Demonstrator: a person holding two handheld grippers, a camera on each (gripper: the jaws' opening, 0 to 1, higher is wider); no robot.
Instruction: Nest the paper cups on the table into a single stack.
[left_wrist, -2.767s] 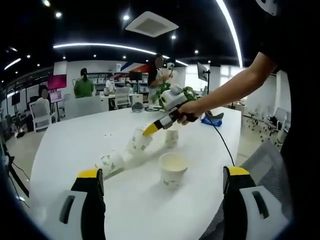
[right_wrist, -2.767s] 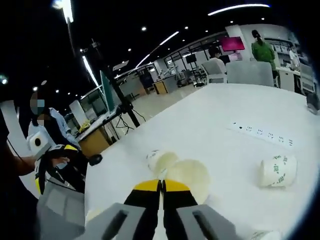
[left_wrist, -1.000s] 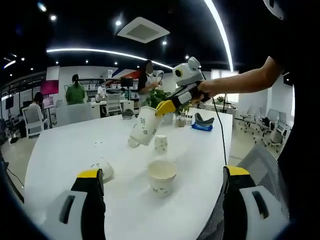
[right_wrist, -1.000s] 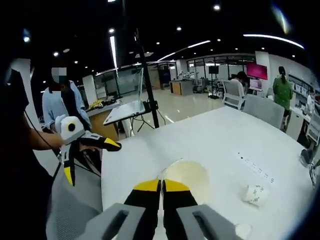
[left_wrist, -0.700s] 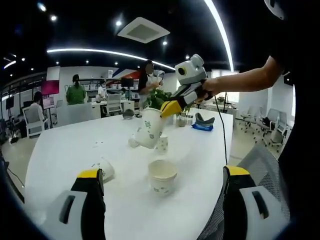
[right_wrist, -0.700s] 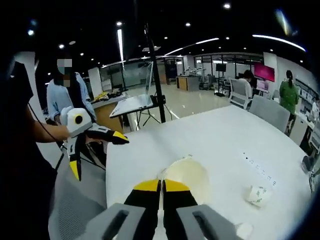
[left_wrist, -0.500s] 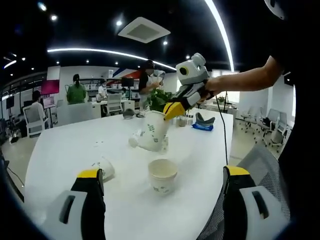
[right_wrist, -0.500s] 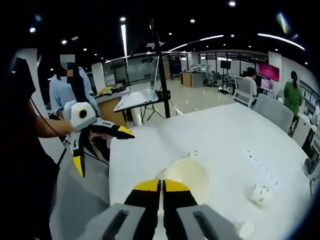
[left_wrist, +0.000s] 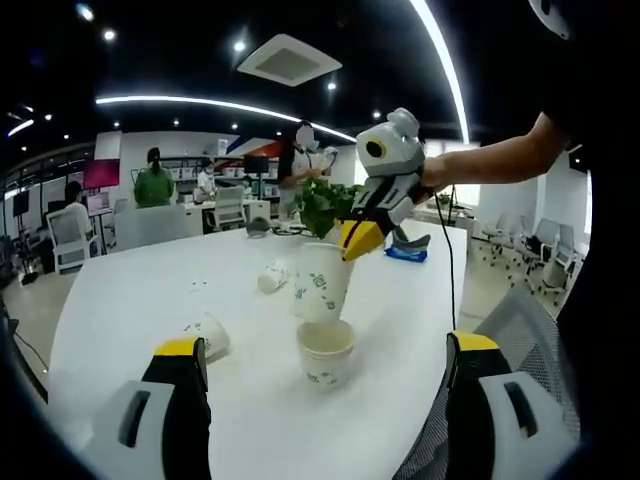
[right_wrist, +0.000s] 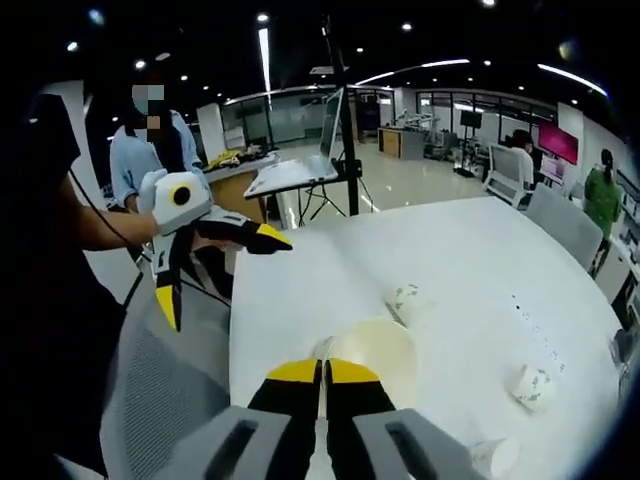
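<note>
A cup (left_wrist: 321, 283) is held at frame centre by the right gripper (left_wrist: 358, 240).
The left gripper (left_wrist: 318, 362) is spread wide; a second cup (left_wrist: 325, 352) stands just below.

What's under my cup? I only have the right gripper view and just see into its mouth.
Observer: An upright paper cup on the table, mouth up, directly beneath the held cup.
Operator: Gap?
Observer: Barely any. In the left gripper view the held cup's base sits about level with that rim. I can't tell if it's touching.
Operator: Tilt?
Observer: Nearly upright, leaning slightly. The right gripper pinches it by its top rim.
</note>
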